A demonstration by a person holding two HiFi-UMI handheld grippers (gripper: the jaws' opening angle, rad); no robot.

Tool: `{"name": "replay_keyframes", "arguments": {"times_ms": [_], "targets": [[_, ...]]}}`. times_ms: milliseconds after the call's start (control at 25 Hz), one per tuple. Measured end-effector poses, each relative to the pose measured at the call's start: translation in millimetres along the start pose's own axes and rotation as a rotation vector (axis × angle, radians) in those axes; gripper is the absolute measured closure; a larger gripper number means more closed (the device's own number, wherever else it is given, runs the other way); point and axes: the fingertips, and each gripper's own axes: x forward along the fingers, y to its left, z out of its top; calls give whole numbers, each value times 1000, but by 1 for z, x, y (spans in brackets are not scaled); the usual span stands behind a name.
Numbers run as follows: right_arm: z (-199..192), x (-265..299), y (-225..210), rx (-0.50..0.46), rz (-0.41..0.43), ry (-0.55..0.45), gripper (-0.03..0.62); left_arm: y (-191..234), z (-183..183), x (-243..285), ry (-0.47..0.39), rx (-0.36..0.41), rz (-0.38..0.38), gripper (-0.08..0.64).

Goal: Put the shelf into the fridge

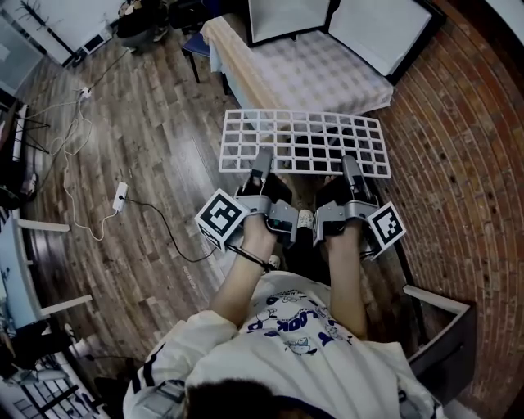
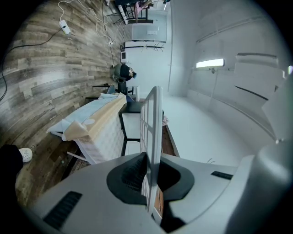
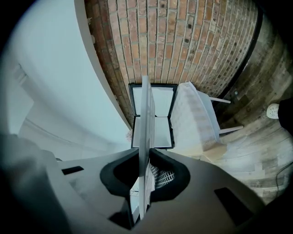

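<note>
A white wire-grid shelf (image 1: 303, 143) is held flat in front of the person, above the wooden floor. My left gripper (image 1: 264, 162) is shut on its near edge left of the middle, and my right gripper (image 1: 350, 168) is shut on the same edge further right. In the left gripper view the shelf (image 2: 153, 132) stands edge-on, clamped in my left gripper (image 2: 151, 183). The right gripper view shows the shelf (image 3: 145, 123) pinched the same way in my right gripper (image 3: 144, 178). Beyond the shelf is the fridge (image 1: 340, 23), black-framed with white insides, standing open (image 3: 153, 116).
A table with a checked cloth (image 1: 303, 74) stands between the shelf and the fridge. A brick wall (image 1: 458, 164) runs along the right. A power strip (image 1: 120, 196) and cables lie on the floor at left. A dark chair (image 1: 446, 340) is near right.
</note>
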Motion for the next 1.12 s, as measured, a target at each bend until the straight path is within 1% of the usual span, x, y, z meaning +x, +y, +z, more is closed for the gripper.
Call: {"name": "replay_keyframes", "arguments": {"times_ms": [480, 760, 880, 1040, 1120], "targets": [[71, 107, 7, 9, -3, 75, 540, -2, -16, 114, -69, 1, 10, 523], [114, 165, 13, 11, 4, 111, 540, -8, -29, 180, -106, -2, -6, 523], [129, 186, 13, 17, 3, 126, 540, -7, -33, 202, -121, 2, 5, 523], [144, 207, 14, 20, 7, 151, 540, -8, -39, 224, -140, -7, -13, 523], [149, 215, 12, 18, 7, 163, 540, -4, -40, 231, -146, -3, -2, 523]]}}
